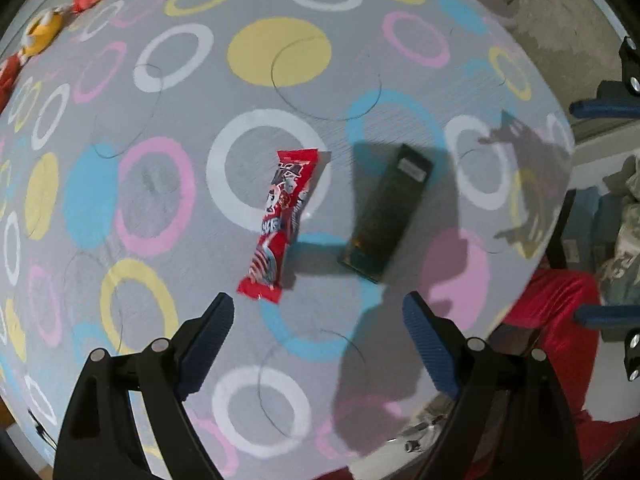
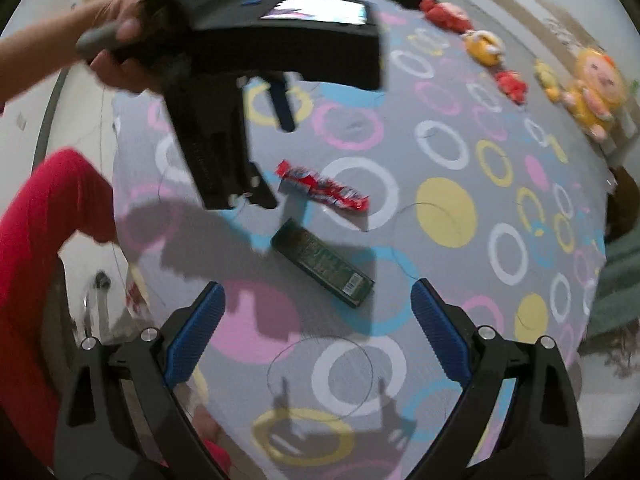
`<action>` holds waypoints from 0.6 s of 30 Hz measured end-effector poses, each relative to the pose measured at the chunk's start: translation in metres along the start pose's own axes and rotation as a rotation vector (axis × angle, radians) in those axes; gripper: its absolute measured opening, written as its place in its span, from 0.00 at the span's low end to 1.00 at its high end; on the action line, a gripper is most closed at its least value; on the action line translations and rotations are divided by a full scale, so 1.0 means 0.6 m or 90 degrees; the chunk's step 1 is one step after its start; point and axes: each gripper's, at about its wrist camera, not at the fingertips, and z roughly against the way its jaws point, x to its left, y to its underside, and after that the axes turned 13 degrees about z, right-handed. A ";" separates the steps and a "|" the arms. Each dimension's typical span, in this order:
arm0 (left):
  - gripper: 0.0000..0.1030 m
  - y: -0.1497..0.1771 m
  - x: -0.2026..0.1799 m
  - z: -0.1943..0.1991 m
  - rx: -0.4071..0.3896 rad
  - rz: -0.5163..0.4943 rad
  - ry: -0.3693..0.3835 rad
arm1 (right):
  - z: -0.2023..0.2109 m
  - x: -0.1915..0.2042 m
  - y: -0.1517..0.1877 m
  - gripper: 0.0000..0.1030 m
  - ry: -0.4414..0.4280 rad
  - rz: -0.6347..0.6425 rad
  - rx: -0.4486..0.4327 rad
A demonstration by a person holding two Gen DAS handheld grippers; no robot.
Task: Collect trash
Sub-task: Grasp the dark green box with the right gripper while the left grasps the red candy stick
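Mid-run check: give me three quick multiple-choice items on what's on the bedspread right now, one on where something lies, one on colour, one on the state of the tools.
1. Where does the red wrapper lie relative to the dark green box in the left wrist view?
A. To its left, apart from it
B. On top of it
C. Inside it

2. What colour are the pads on the right tool?
A. Yellow
B. Blue
C. White

3. What state is the left tool in?
A. Shut on the wrapper
B. Shut on the box
C. Open, holding nothing

Answers:
1. A, since a strip of patterned bedspread shows between the two.
2. B, since both pads are ribbed blue.
3. C, since its jaws stand wide apart above the cloth, short of both items.
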 end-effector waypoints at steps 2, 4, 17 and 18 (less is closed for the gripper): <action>0.82 -0.011 0.004 -0.022 0.011 -0.008 -0.005 | -0.031 0.002 -0.005 0.89 -0.013 0.025 0.010; 0.82 -0.024 0.009 -0.045 0.016 -0.016 -0.016 | -0.052 0.004 -0.009 0.89 -0.023 0.038 0.018; 0.82 -0.063 0.037 -0.123 0.022 -0.007 -0.005 | -0.202 -0.011 -0.004 0.83 -0.063 0.087 0.077; 0.82 -0.064 0.037 -0.121 0.012 -0.010 0.000 | -0.211 -0.011 -0.003 0.81 -0.064 0.091 0.083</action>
